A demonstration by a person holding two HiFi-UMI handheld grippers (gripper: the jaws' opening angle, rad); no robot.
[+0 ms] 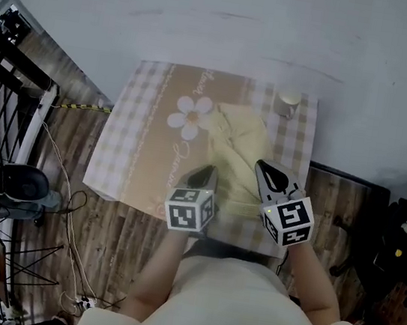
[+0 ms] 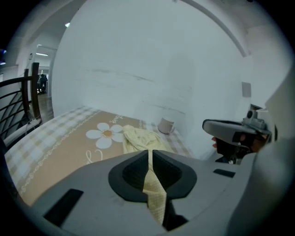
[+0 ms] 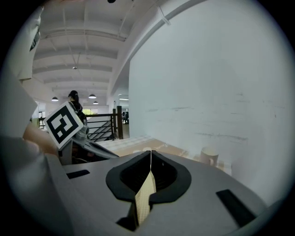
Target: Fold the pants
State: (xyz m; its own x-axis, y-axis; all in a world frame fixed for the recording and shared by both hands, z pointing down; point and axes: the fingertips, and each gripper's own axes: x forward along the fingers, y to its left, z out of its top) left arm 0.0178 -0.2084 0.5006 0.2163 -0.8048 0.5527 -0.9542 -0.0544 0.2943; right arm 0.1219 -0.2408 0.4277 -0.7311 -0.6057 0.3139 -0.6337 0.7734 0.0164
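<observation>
A pale wall (image 1: pixel 210 15) backs the table (image 1: pixel 134 147) with its checked, flower-printed cloth. Yellow pants (image 1: pixel 241 141) lie crumpled on its right side. The left gripper (image 1: pixel 203 173) and right gripper (image 1: pixel 266 173) each pinch their near edge, jaws almost together. A cup (image 1: pixel 287 102) stands at the far right corner.

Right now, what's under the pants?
The checked tablecloth, beside its daisy print. The pants hide the patch beneath them; what the cloth itself covers can't be seen.

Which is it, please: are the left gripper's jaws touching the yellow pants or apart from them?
Touching. In the left gripper view, the left gripper has its jaws shut on a fold of the pants, which is pinched between them.
</observation>
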